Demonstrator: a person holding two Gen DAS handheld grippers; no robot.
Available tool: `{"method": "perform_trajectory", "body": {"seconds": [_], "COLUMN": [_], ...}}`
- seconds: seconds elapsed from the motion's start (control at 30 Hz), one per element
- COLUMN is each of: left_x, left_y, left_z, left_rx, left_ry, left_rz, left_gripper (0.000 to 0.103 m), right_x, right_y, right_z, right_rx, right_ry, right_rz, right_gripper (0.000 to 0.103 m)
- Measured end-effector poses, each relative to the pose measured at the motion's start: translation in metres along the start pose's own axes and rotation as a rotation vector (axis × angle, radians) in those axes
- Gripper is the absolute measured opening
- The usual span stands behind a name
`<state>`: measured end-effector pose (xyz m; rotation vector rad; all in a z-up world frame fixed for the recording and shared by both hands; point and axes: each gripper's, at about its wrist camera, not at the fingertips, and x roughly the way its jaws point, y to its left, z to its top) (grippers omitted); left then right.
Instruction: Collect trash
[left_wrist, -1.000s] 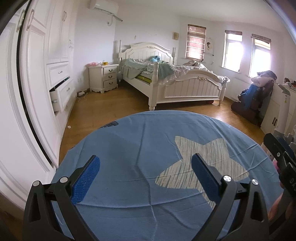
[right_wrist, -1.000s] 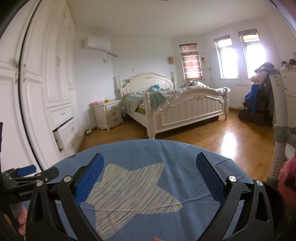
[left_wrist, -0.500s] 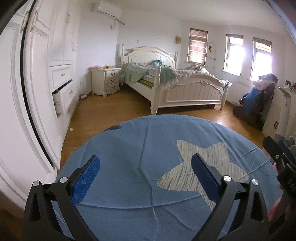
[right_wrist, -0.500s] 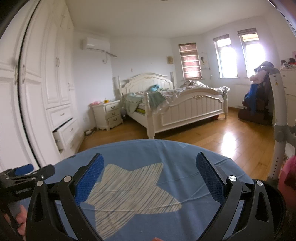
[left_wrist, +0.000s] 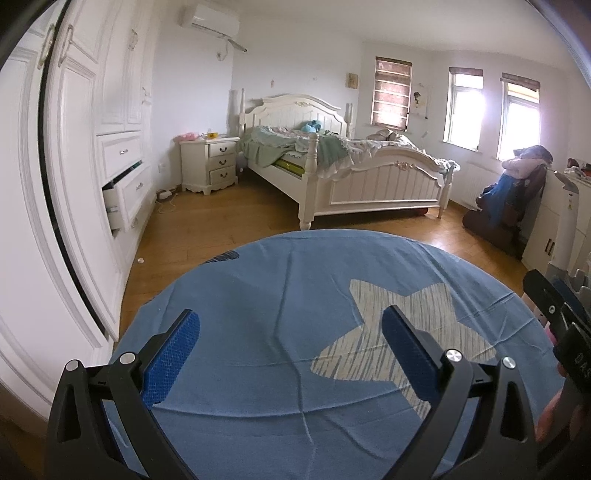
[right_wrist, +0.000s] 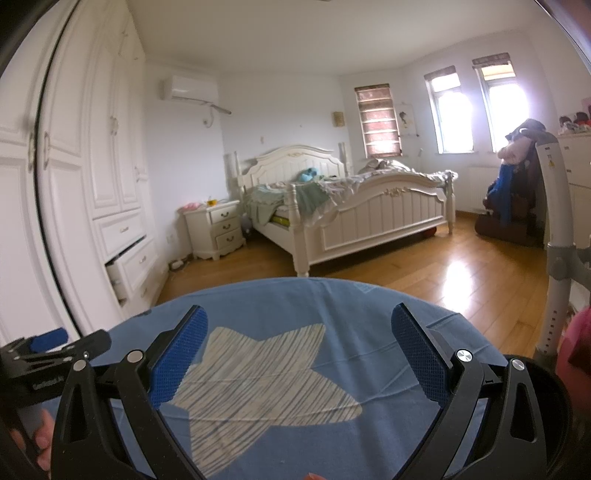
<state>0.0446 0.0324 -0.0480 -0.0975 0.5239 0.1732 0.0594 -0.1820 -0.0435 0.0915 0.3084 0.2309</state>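
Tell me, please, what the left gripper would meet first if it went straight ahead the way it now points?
Probably the blue cloth with the star print, which lies right under and ahead of the open left gripper. If it clears the cloth's far edge, the wooden floor comes next; depth is unclear.

My blue desk cloth (left_wrist: 258, 332) carries a pale star (left_wrist: 399, 332) streaked with grey-blue lines. My left gripper (left_wrist: 291, 350) and right gripper (right_wrist: 299, 354) are black with blue pads. The wardrobe (right_wrist: 110, 147), bed (left_wrist: 369, 181) and nightstand (left_wrist: 210, 162) are white; the floor (right_wrist: 424, 266) is honey-brown wood.
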Motion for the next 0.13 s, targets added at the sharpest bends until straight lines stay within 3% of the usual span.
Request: {"method": "perform_trajectory", "body": {"seconds": [0.13], "left_x": [0.0012], "left_y": [-0.001], "left_z": [-0.0001], "left_rx": [0.0], "left_ry": [0.009], "left_rz": [0.006], "left_gripper": [0.098], "right_x": [-0.0007], "right_y": [0.0005], "right_z": [-0.0013], "right_rx": [0.002], "right_ry": [-0.001], "right_rz": [-0.001], "right_gripper": [0.098]}}
